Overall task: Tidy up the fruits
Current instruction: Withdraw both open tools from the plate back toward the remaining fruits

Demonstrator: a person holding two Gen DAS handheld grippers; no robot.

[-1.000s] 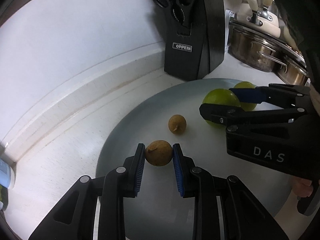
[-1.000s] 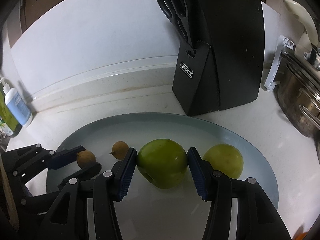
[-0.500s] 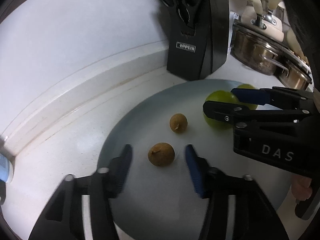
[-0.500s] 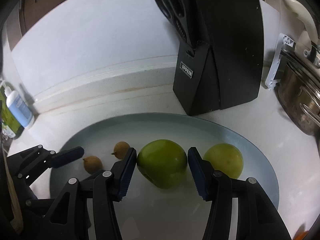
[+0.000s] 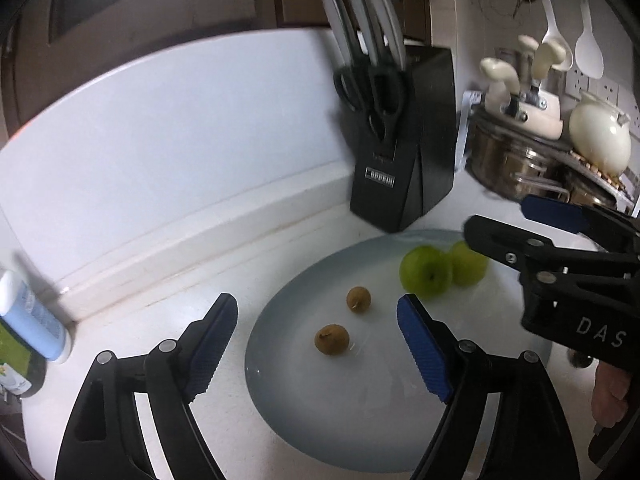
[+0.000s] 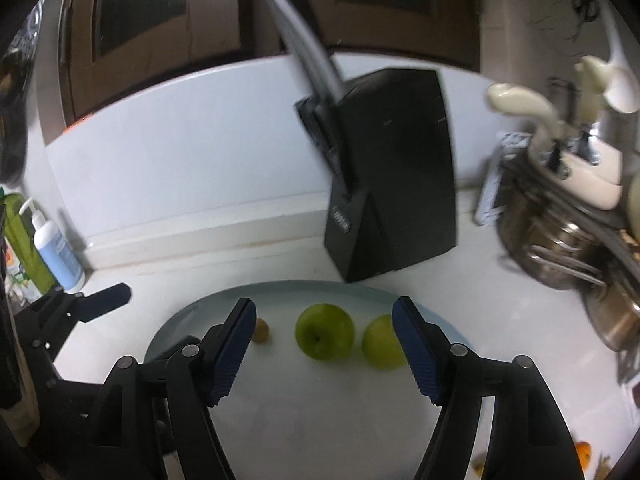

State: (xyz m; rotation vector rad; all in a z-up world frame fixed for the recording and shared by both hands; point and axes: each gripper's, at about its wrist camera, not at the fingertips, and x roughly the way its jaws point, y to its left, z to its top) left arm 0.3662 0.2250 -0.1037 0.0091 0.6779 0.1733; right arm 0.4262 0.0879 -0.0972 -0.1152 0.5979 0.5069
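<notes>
A pale grey plate (image 5: 360, 420) (image 6: 280, 400) lies on the white counter. On it rest two small brown fruits (image 5: 331, 339) (image 5: 358, 299) and two green apples (image 5: 426, 274) (image 5: 468, 263). My left gripper (image 5: 316, 344) hangs above the near brown fruit, its jaws still opening, touching nothing. In the right wrist view the apples (image 6: 325, 336) (image 6: 382, 342) sit ahead of my right gripper (image 6: 324, 348), whose jaws are also opening and clear of the fruit. One brown fruit (image 6: 262, 330) peeks beside its left finger. The right gripper (image 5: 520, 224) shows at the left view's right edge.
A black knife block (image 5: 400, 160) (image 6: 392, 184) with scissors stands behind the plate. Steel pots (image 5: 520, 160) and cream utensils crowd the right. A blue-white bottle (image 5: 36, 316) (image 6: 56, 248) stands at the left by the backsplash. An orange fruit (image 6: 582, 452) lies at the lower right.
Both grippers let go: the left released the brown fruit, the right released the green apple. Both rose and drew back, so the fruits look smaller and lie free on the plate.
</notes>
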